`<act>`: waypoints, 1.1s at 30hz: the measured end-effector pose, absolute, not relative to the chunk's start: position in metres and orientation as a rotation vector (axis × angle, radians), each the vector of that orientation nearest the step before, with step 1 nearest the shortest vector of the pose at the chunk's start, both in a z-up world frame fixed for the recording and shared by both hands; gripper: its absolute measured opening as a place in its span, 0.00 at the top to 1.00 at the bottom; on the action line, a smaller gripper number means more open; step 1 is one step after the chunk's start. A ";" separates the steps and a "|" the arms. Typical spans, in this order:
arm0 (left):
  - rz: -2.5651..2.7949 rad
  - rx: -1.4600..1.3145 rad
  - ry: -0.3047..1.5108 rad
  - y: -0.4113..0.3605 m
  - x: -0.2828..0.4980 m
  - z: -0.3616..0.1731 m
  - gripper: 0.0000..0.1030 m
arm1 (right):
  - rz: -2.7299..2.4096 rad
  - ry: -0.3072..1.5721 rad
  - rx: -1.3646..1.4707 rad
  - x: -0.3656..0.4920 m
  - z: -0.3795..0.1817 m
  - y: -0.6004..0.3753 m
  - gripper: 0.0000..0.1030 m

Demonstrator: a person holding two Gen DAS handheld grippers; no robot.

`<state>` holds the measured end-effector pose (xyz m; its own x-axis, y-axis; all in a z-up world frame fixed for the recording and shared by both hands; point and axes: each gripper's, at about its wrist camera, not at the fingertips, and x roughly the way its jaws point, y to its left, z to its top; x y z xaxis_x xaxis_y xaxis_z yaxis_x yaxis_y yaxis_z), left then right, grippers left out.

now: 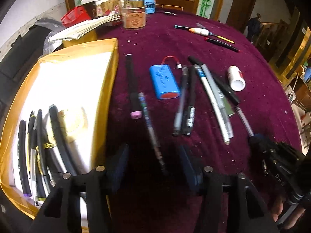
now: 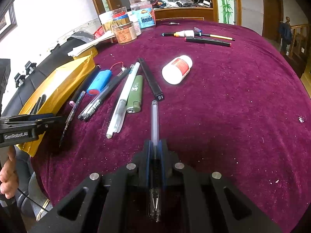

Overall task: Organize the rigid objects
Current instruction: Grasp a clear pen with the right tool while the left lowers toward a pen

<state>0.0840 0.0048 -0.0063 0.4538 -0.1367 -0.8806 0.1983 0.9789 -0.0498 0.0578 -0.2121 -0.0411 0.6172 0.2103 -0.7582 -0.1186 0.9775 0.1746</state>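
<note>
My left gripper [image 1: 153, 153] is open low over the maroon cloth, its jaws either side of a thin patterned pen [image 1: 150, 128]; it also shows in the right wrist view [image 2: 27, 124]. My right gripper [image 2: 155, 145] is shut on a clear gel pen [image 2: 155, 120] that points forward; this pen shows in the left wrist view [image 1: 244, 120]. A yellow box [image 1: 93, 46] at left holds several dark pens [image 1: 38, 151]. Loose on the cloth lie a blue battery pack [image 1: 164, 81], a black marker with pink end [image 1: 132, 85], several pens [image 1: 186, 101], a green lighter [image 2: 136, 93] and a white bottle [image 2: 177, 69].
Jars and tins [image 2: 134, 19] and a stack of papers [image 1: 85, 28] crowd the far left of the table. More pens [image 2: 206, 36] lie at the far side. The table edge curves down at right, with a wooden railing [image 2: 297, 38] beyond.
</note>
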 end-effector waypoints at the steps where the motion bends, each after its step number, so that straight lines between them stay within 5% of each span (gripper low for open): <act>1: -0.207 0.086 1.081 -0.001 0.084 -0.007 0.44 | 0.190 0.886 0.110 0.058 -0.041 -0.212 0.92; 14: -0.236 -0.015 1.089 0.026 0.080 0.004 0.49 | 0.213 0.885 0.105 0.059 -0.040 -0.208 0.92; 23: -0.136 0.088 1.169 -0.002 0.118 -0.012 0.70 | 0.222 0.881 0.103 0.058 -0.040 -0.208 0.92; 33: -0.173 0.123 1.133 -0.015 0.103 -0.004 0.71 | 0.223 0.876 0.101 0.059 -0.040 -0.207 0.92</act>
<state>0.1031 -0.0152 -0.0043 0.4126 -0.0747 -0.9078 0.1992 0.9799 0.0099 0.0585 -0.2074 -0.0396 0.6191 0.2343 -0.7496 -0.1521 0.9722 0.1782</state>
